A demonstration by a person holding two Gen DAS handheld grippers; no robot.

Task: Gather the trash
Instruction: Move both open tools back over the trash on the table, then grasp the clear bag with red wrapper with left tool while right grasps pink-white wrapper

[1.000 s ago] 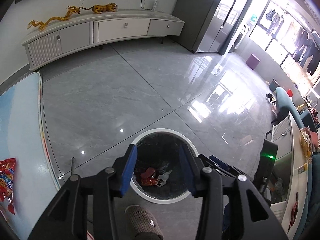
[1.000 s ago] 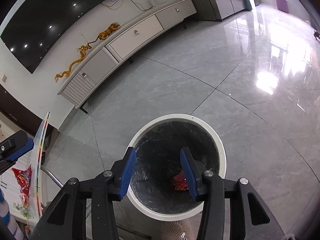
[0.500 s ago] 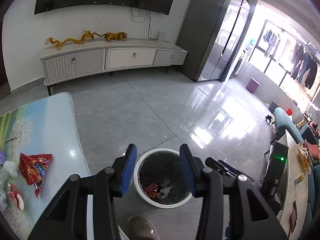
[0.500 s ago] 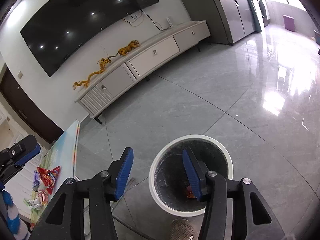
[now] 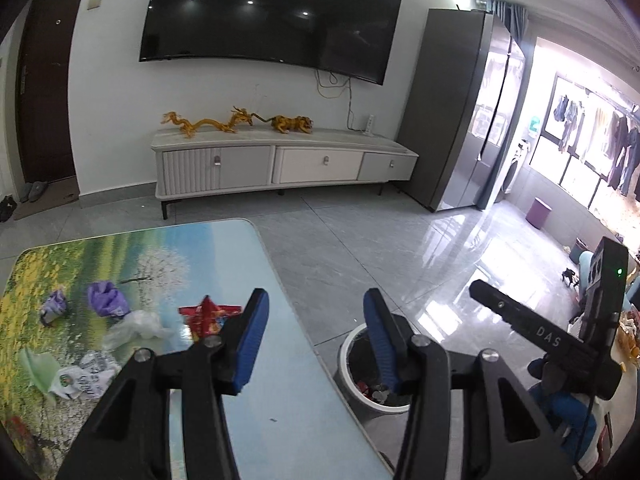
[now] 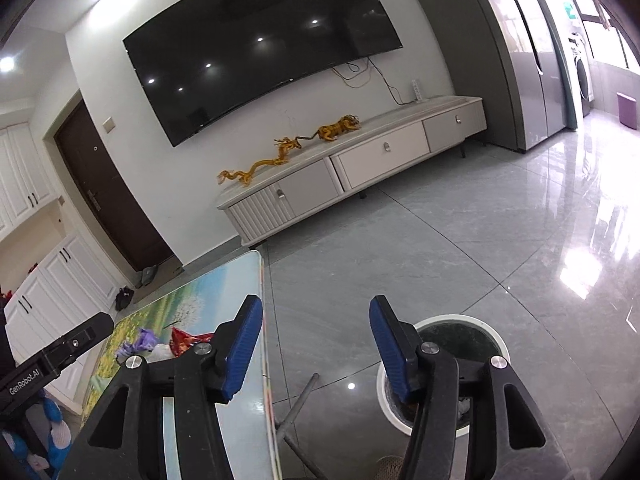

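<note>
Left gripper point(image 5: 312, 340) opening, empty, above table point(image 5: 288, 420).

R gripper point(image 6: 316, 344) jaws opening, nothing btwn them. White bin point(image 6: 442, 368) on floor below right; red wrapper point(image 6: 188, 340) and purple scrap point(image 6: 142, 340) on table point(image 6: 248, 412) at left.

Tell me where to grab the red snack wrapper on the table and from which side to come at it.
Pinch the raised peak of the red snack wrapper, where the crumpled foil stands up off the table. Come from above with the left gripper, which is nearest; its jaws are opening and empty. The flat edges lie against the tabletop and would probably slip.
</note>
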